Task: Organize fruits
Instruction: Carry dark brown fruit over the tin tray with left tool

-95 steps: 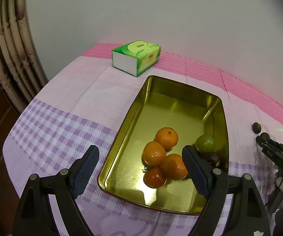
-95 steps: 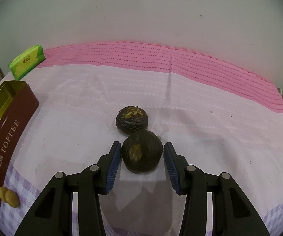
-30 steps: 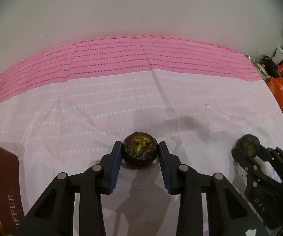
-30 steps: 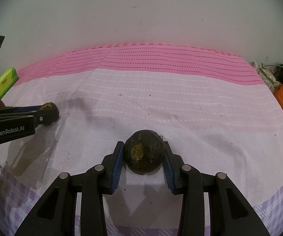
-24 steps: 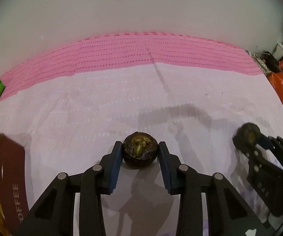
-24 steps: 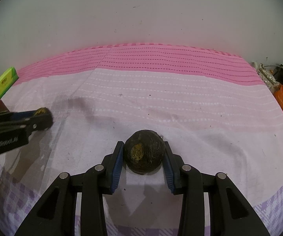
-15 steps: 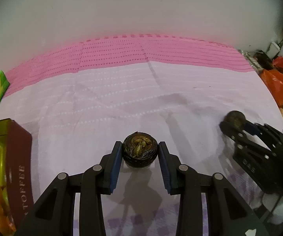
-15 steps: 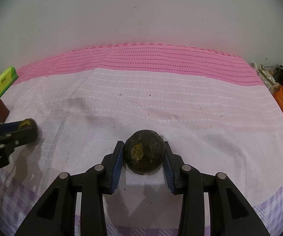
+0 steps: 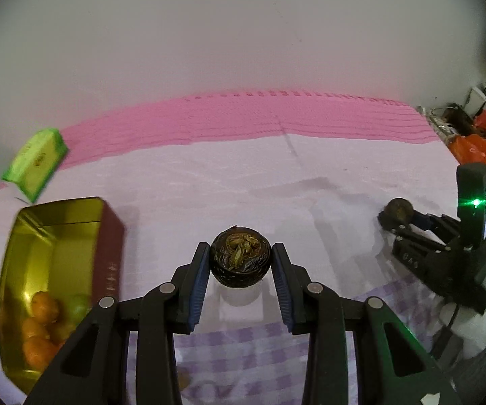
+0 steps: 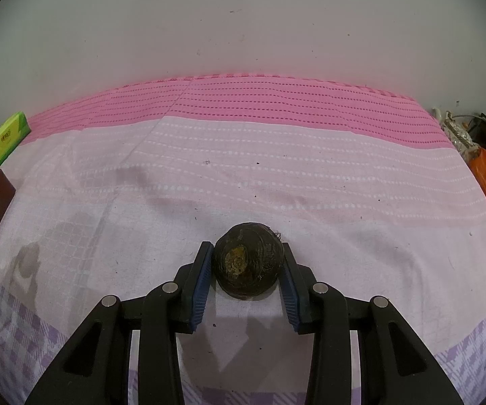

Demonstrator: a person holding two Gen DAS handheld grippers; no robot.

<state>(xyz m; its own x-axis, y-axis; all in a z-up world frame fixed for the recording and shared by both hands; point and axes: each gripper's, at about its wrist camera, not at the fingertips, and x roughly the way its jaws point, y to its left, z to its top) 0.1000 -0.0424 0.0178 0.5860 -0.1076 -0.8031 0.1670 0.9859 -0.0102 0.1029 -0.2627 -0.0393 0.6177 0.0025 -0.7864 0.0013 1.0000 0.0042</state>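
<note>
- Left wrist view: the left gripper [image 9: 240, 263] is closed on a dark fruit [image 9: 240, 261], with both blue pads pressed to its sides.
- This dark fruit is round, with a wrinkled brown-black skin and a yellowish, dried stem cap facing the camera. It is held clear above the pink and white cloth [image 9: 243, 182].
- A gold-lined tin [image 9: 57, 236] with dark red outer walls stands at the near left. It holds several oranges [image 9: 42, 308] and one green fruit [image 9: 79, 305]. The left edge of this view is blurred.
- A green box [image 9: 35, 162] lies at the far left, beyond the tin.
- At the right edge of this view, the right gripper [image 9: 399, 217] appears side-on with a second dark fruit [image 9: 398, 210] at its tip.
- Right wrist view: the right gripper [image 10: 248, 266] is closed on the second dark fruit [image 10: 248, 265], with both pads against it. This fruit is round, dull brown-black and rough, with a pale tan scar facing the camera and fine fibres at its far right edge.
- Whether the second fruit rests on the cloth or is raised just above it cannot be told.
</note>
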